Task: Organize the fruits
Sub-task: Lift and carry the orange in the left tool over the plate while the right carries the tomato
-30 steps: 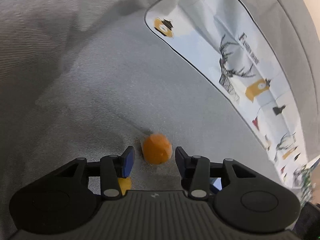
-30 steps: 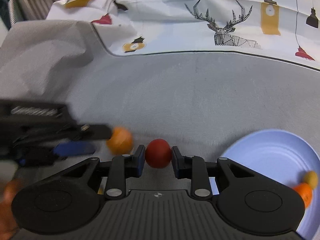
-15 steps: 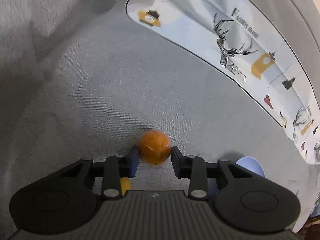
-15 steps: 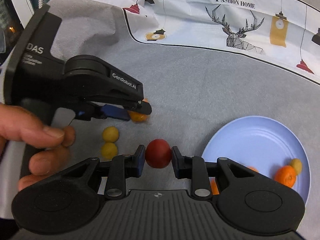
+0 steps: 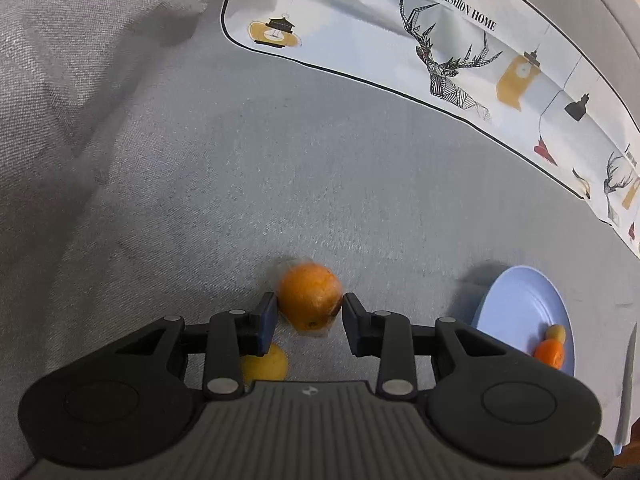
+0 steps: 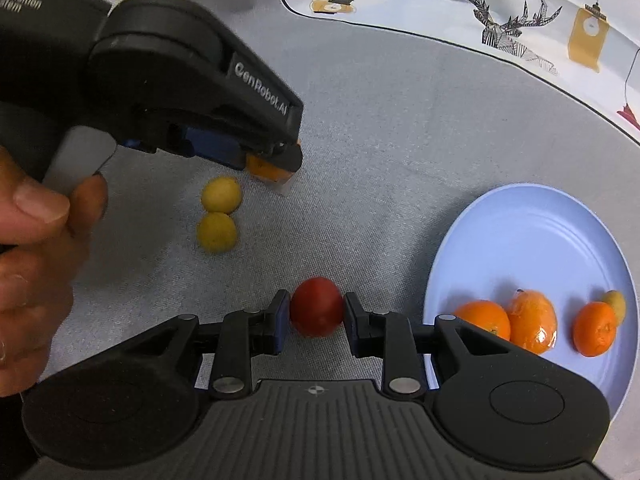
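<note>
My left gripper (image 5: pixel 308 310) is shut on an orange fruit (image 5: pixel 310 296) in a clear wrap, just above the grey cloth. The right wrist view shows that same left gripper (image 6: pixel 272 160) from the side, in a person's hand (image 6: pixel 36 240), with the orange (image 6: pixel 266 168) between its pads. My right gripper (image 6: pixel 316 314) is shut on a round red fruit (image 6: pixel 316 306), held over the cloth just left of the light blue plate (image 6: pixel 540 220). Three oranges (image 6: pixel 532 320) and a small yellow fruit (image 6: pixel 616 302) lie on the plate.
Two small yellow fruits (image 6: pixel 221 195) lie touching on the cloth under the left gripper; one of these yellow fruits (image 5: pixel 266 364) shows below its left finger. The plate (image 5: pixel 516 304) is at the lower right in the left view. A printed white cloth (image 5: pixel 460 40) runs along the far side.
The left jaws closed onto the orange, and the left view rolled so the plate came into sight. The right gripper carried the red fruit nearer the plate and the left gripper.
</note>
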Available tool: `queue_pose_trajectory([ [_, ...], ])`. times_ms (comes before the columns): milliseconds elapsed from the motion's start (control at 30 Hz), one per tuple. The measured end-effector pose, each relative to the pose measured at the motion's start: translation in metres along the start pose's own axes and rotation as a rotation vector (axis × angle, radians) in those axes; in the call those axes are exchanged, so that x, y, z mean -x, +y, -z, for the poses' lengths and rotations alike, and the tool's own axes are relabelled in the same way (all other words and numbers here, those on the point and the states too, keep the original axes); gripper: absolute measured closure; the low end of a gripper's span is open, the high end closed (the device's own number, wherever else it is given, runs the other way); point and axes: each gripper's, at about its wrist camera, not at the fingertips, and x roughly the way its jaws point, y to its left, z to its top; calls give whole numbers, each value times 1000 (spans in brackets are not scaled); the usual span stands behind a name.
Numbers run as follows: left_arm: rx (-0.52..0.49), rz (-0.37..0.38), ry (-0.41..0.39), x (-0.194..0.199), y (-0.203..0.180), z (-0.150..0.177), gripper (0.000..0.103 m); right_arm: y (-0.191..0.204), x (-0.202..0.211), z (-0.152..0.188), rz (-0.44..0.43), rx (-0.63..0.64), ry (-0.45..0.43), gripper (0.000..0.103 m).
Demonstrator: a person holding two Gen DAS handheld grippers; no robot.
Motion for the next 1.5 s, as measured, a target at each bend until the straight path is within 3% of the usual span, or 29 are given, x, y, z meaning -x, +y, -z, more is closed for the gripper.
queue_pose_trajectory([
  [400,7,-13,-12,-1,-3,-2,62,2,-1,1,3,8,8,73],
  [533,5,-16,-12,-2,-2,-2,56,3,-1,2,5,9,10,73],
  [800,-1,-22,-11,-4,-4,-2,56,3,-1,1,6,10,11,73],
  [1000,-27,-31,-23,-3,-8,1,63,2,4,2,11,9,-3,73],
  [1200,-21,-40,-102,16,-7,3,63,-6,32,1,12,-6,-100,73],
  [1500,-108,-3,-232,58,-35,17,63,-48,118,12,84,-70,-390,73],
])
